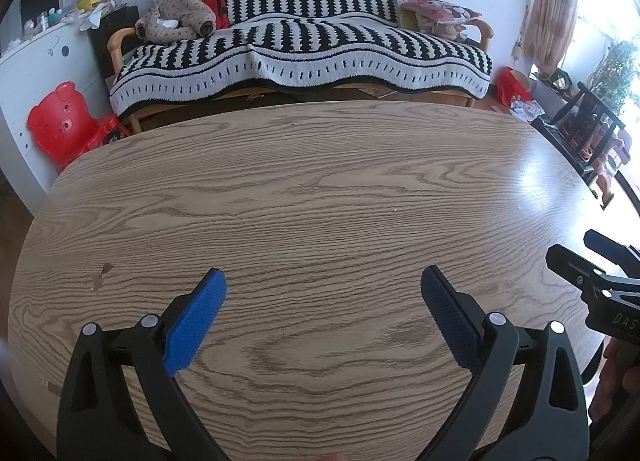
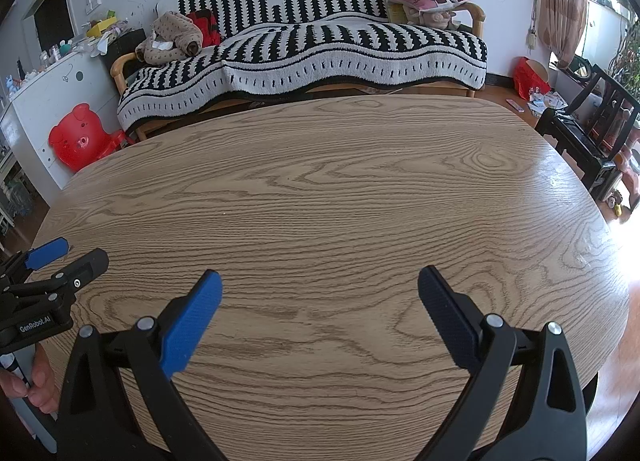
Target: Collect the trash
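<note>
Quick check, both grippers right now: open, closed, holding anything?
Left gripper: open, empty, over the wooden table.
Right gripper: open, empty, over the same table.

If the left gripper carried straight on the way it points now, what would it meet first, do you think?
Nothing close: the left gripper, jaws open, points over the bare wood-grain oval table. Beyond the far edge, probably the black-and-white striped sofa, though depth and height are unclear.

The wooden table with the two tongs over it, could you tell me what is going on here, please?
A person holds a pair of tongs in each hand above the wooden table. The left tongs and the right tongs are both open and hold nothing. No trash shows on the tabletop in either view, so nothing is being picked up yet. A striped sofa stands behind the table.
</note>
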### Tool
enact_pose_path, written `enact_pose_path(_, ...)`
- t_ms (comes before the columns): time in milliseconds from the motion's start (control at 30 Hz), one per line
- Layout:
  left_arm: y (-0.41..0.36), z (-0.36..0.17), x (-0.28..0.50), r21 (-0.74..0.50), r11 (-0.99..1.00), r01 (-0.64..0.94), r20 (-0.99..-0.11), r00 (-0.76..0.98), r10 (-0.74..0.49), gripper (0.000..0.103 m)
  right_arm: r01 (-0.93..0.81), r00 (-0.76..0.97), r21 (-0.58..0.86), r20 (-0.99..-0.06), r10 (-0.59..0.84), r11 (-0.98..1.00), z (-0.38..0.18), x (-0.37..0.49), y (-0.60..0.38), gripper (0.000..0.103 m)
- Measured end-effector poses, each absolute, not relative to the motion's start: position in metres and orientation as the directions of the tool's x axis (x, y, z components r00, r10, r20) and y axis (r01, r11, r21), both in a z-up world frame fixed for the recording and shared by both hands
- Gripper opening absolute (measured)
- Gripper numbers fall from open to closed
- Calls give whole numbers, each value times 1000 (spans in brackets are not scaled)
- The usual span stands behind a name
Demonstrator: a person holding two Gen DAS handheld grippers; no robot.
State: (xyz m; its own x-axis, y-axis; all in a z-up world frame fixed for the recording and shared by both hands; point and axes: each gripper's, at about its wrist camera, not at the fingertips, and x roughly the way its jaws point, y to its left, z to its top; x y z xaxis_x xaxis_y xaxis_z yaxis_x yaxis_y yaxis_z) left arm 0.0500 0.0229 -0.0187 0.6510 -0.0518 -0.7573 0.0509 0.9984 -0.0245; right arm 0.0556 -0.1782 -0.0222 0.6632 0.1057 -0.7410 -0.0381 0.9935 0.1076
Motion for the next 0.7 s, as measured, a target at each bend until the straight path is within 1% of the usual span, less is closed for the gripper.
enact_pose_path(700, 17, -12, 40, -4, 998, 68, -735, 676, -49, 95, -39, 662, 108, -741, 107, 993, -22, 55, -180, 95)
